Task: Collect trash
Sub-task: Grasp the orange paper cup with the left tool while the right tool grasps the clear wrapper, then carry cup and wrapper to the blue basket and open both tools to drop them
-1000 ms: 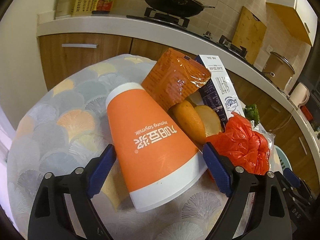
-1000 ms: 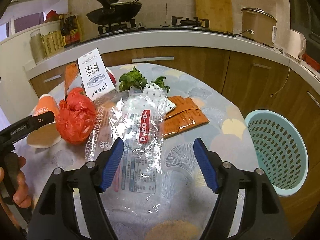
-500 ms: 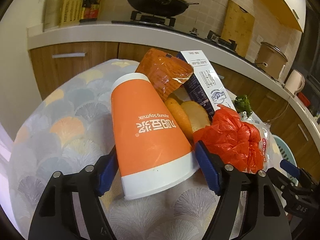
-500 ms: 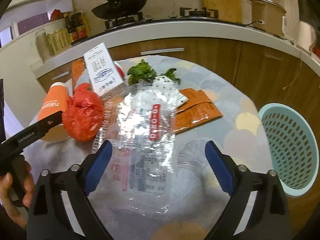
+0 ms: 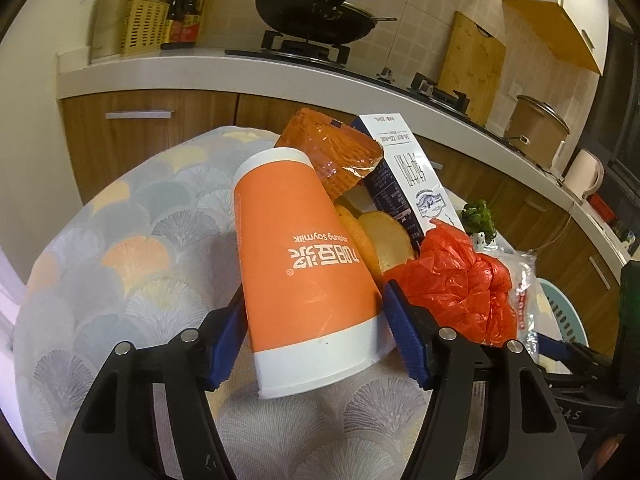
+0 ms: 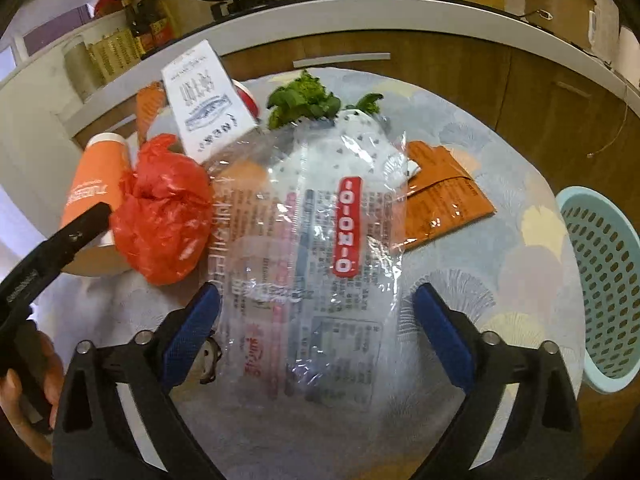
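- Your left gripper [image 5: 316, 330] had closed its blue pads [image 5: 226, 340] on the wide end of the orange cup [image 5: 308, 264], which lay on its side on the table [image 5: 120, 248].
- Just behind the cup sat an orange wrapper [image 5: 340, 156], a carton [image 5: 408, 176] and a red bag [image 5: 456, 284].
- Your right gripper [image 6: 316, 332] was spread wide and empty, one finger on each side of the clear bag [image 6: 312, 240] lying flat on the table.
- A basket [image 6: 604, 280] stood off the table's right edge.
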`<state>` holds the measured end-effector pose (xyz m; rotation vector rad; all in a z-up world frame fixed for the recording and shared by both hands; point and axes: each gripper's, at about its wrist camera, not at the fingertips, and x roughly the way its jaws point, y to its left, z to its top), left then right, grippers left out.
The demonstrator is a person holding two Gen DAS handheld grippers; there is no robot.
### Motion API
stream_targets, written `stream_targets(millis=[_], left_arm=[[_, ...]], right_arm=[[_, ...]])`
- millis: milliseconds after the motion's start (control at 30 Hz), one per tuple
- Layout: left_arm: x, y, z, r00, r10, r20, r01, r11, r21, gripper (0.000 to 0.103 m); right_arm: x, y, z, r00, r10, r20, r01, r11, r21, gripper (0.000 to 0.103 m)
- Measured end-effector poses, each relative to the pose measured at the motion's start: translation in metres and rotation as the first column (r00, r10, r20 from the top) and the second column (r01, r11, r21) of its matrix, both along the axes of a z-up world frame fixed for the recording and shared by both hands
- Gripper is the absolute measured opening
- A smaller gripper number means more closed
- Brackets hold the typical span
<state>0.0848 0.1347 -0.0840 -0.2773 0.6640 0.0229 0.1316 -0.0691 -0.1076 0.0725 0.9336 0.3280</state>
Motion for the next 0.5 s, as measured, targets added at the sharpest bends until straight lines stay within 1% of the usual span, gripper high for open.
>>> stream_targets(millis=[33, 67, 100, 133, 167, 233, 333, 500], left_arm=[[0.000, 0.000, 0.000, 1.000, 0.000, 0.003, 0.000, 1.000, -0.002, 0.062], [-0.001, 0.001, 0.001, 1.000, -0.003, 0.008, 0.003, 1.000, -0.004, 0.062], [-0.003, 0.001, 0.002, 1.000, -0.007, 0.016, 0.007, 1.000, -0.005, 0.060], [-0.005, 0.000, 0.003, 1.000, -0.013, 0.025, 0.013, 1.000, -0.004, 0.059], [-0.006, -0.001, 0.004, 0.999, -0.017, 0.028, 0.017, 1.000, -0.002, 0.058], [-0.011, -0.002, 0.005, 0.999, -0.020, 0.028, 0.020, 1.000, 0.005, 0.057], [-0.019, -0.004, 0.009, 0.999, -0.022, 0.033, 0.021, 1.000, 0.019, 0.054], [-0.032, -0.004, 0.017, 0.999, -0.012, 0.049, 0.010, 1.000, 0.029, 0.052]], right_arm=[[-0.002, 0.000, 0.000, 1.000, 0.004, 0.001, -0.004, 1.000, -0.003, 0.061], [-0.004, 0.000, 0.001, 1.000, 0.006, 0.005, -0.006, 1.000, -0.001, 0.056], [-0.005, -0.001, 0.001, 1.000, 0.019, 0.004, -0.019, 1.000, 0.011, 0.042], [-0.007, -0.002, 0.001, 1.000, 0.024, 0.001, -0.024, 0.999, 0.022, 0.037], [-0.010, -0.004, 0.001, 1.000, 0.022, 0.004, -0.022, 0.999, 0.027, 0.034], [-0.015, -0.008, 0.004, 1.000, 0.016, 0.020, -0.017, 0.999, 0.029, 0.023], [-0.024, -0.015, 0.010, 0.999, -0.001, 0.054, 0.000, 1.000, 0.019, 0.019], [-0.038, -0.032, 0.022, 0.993, -0.047, 0.110, 0.045, 0.999, 0.019, 0.017]])
